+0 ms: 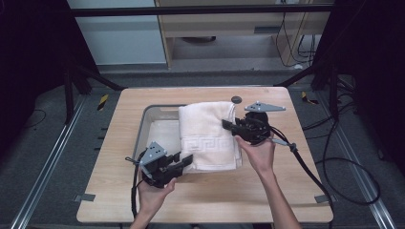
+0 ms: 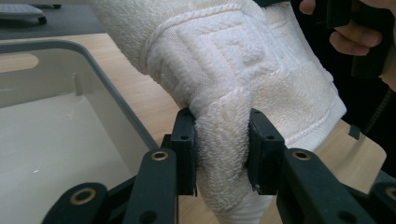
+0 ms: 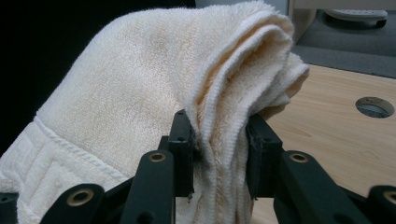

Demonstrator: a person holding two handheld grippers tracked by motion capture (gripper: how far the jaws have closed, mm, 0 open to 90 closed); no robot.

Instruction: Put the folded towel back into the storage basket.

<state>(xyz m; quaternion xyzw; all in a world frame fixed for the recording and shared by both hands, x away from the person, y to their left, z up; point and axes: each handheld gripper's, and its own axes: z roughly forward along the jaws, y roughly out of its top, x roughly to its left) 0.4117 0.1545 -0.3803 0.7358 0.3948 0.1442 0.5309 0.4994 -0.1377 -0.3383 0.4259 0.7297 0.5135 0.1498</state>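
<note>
The left gripper [image 1: 184, 161] is nearest, at about 7 o'clock on the bench [image 1: 119, 143]. A hand [image 1: 153, 193] holds it from below. Its fingers [image 2: 184, 144] are pinching the near left corner of a folded cream towel [image 1: 208, 136]. The cloth bunches up thick between them.

The right gripper [image 1: 228, 125] is at about 2 o'clock, held by the other hand [image 1: 260, 155]. Its fingers [image 3: 182, 140] are pinching the towel's folded right edge, where a few layers stack together.

The towel sits in the middle of the bench. It has a square maze pattern near its front end. Its left side hangs over a grey tray [image 1: 143, 126], which lies at about 9 o'clock from the towel. A small round hole [image 1: 236, 99] is in the bench at 12 o'clock, just past the towel.
</note>
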